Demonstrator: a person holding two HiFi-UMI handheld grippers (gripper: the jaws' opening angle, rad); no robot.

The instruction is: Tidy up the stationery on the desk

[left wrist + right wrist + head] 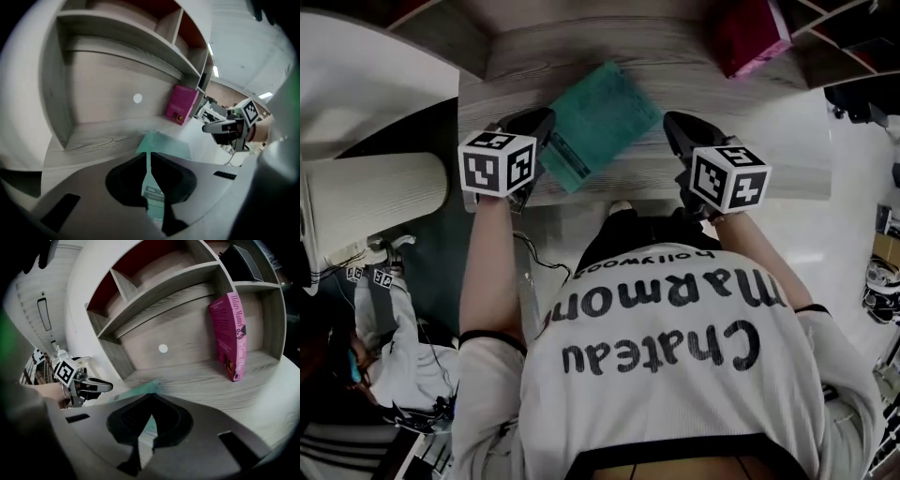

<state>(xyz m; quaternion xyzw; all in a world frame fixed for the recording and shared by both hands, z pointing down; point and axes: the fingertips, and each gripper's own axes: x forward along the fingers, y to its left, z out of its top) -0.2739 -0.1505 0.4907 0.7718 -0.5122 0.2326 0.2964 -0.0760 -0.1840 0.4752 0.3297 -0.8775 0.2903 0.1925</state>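
Observation:
A teal book (600, 122) lies tilted on the wooden desk (525, 66). My left gripper (542, 131) is at its near left edge. In the left gripper view the jaws (149, 161) are shut on that edge, with a thin teal strip of the book (164, 145) between them. My right gripper (675, 131) sits beside the book's right corner. In the right gripper view its jaws (151, 397) meet at the tips, shut, and the teal book (136, 391) shows behind and below them. Whether they pinch it I cannot tell.
A pink book (750, 33) stands upright at the desk's back right, against the shelf unit (187, 282). A white ribbed cylinder (375, 197) stands left of the desk. Another person (394, 356) is at the lower left.

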